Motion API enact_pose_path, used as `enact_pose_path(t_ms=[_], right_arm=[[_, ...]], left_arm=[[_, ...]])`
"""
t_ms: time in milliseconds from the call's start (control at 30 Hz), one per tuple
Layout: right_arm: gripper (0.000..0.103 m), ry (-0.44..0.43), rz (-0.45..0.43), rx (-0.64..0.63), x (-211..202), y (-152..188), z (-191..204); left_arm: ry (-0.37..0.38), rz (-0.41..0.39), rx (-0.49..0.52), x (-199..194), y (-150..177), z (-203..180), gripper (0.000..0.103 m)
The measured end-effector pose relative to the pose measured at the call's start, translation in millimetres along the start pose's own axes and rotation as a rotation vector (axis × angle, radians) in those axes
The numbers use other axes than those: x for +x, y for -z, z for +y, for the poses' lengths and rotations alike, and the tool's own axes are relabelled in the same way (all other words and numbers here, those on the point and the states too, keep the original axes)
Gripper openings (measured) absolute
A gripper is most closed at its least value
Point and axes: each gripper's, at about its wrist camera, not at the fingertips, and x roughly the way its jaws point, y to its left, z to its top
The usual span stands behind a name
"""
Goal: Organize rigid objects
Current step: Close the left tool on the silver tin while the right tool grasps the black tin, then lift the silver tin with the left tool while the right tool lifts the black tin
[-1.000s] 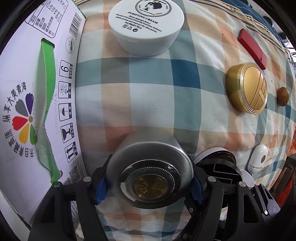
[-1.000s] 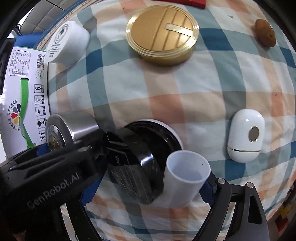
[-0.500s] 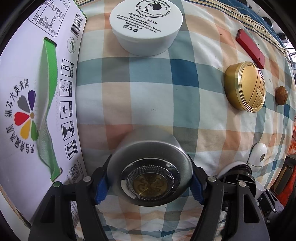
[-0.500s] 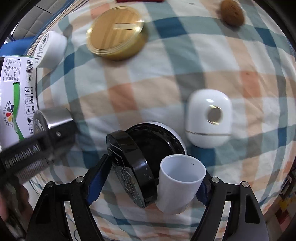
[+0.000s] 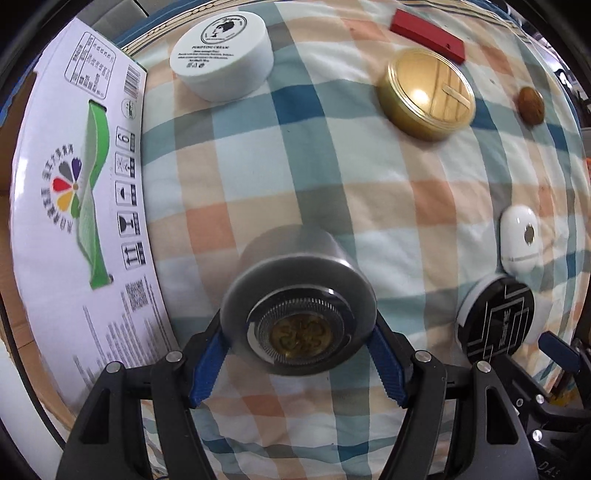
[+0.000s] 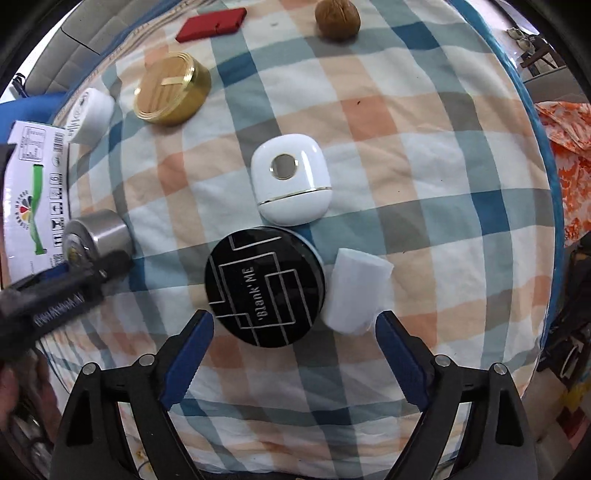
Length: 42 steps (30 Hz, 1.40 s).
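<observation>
My left gripper [image 5: 299, 332] is shut on a silver round tin [image 5: 295, 291] with a gold emblem, held above the checked cloth [image 5: 332, 166]; the tin [image 6: 96, 236] also shows at the left of the right wrist view. My right gripper [image 6: 295, 321] is open and its jaws are opening. Between its fingertips lie a black round case [image 6: 266, 288], lid shut and flat on the cloth, and a white cup [image 6: 358, 291] on its side against the case. The pads do not press on them.
A printed cardboard box [image 5: 74, 184] lines the left edge. On the cloth sit a white cream jar [image 5: 225, 55], a gold tin [image 5: 428, 92], a red block [image 5: 428, 35], a walnut [image 5: 531, 105] and a white pod-shaped case [image 6: 291, 179]. Orange patterned fabric [image 6: 569, 129] lies off the right edge.
The black case's lid has dropped shut and the white cup has tipped onto its side as my right gripper drew back. My left gripper has shifted and risen with the silver tin.
</observation>
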Motion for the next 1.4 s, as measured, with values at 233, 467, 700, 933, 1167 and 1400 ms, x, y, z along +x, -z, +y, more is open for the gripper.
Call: enact_pose_path(t_ms=[233,467,700,933,1167,1400], right_arm=[[0.095,0.127,-0.025,-0.044,-7,-16,6],[0.094,-0.070,0.059,0.141,-30,-3,-36],[0.093,-0.181,0.082,0.259,2,-16,-37],[0.080,-0.051,0.085,0.217,30,-35,-8],[0.080,0.034,0.178,0.081,31,-14,-21],[0.082,0.054,0.175,0.100,42,-14,-25]], left_arm=[[0.004,0.032,-0.014,10,21,-9,0.066],[0.024,0.034,-0.023,11,36,-9,0.066],[0.021,0.024,-0.028,22,52,5,0.066],[0.017,0.043,-0.032,33,37,8,0.068],[0.052,0.057,-0.028,45,35,10,0.073],[0.047,0.042,-0.045,51,25,7,0.075]])
